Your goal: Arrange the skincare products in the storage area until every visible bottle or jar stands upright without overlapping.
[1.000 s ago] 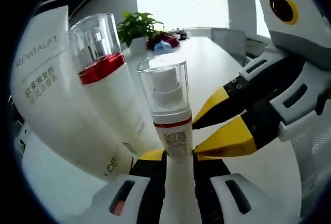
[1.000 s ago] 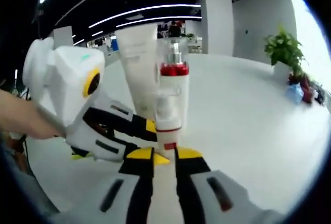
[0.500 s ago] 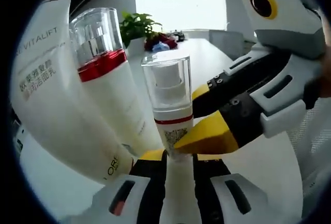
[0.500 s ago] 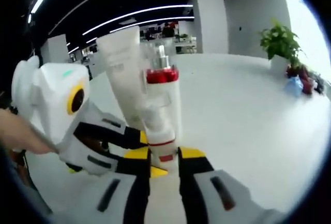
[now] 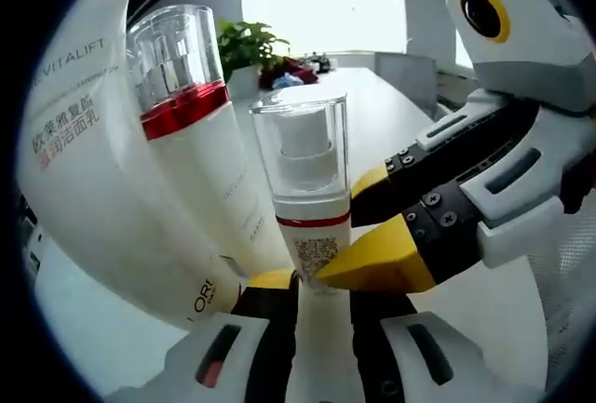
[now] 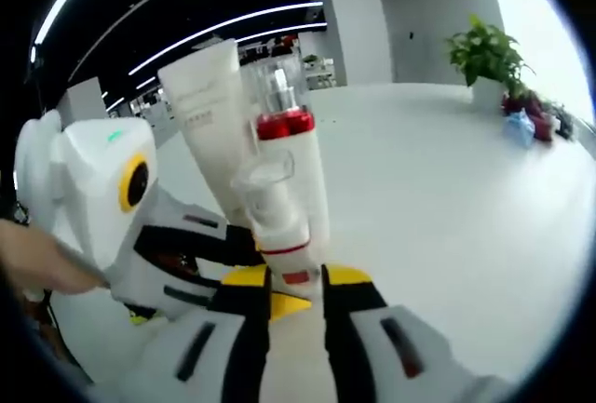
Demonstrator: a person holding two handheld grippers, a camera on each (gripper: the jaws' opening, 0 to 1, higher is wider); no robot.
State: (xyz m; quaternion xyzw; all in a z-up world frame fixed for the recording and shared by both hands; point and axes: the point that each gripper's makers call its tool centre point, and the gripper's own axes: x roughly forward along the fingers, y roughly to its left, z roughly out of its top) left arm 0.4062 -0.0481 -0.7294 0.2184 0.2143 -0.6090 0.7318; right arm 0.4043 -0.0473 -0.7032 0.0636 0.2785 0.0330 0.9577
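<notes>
Three products crowd the left half of the left gripper view: at far left a white tube (image 5: 88, 170), beside it a tall pump bottle (image 5: 200, 156) with a red collar under a clear cap, and at centre a small pump bottle (image 5: 309, 194), also clear-capped, with a thin red band. All three rest on a white table (image 5: 391, 114). The left gripper (image 5: 317, 289) rises at bottom centre with its jaws closed on the small bottle's lower body. From the right edge the right gripper (image 5: 340, 245) reaches in, its yellow tips at that same bottle near the band. In the right gripper view the left gripper's body sits at left, and at centre the right gripper's jaws flank the small bottle's base closely, though whether they press it I cannot tell. Tube and tall bottle stand right behind it. The step in hand looks like seating the small bottle upright beside the others. Next would be easing both grips off without tipping it, leaving a gap to the tall bottle.
</notes>
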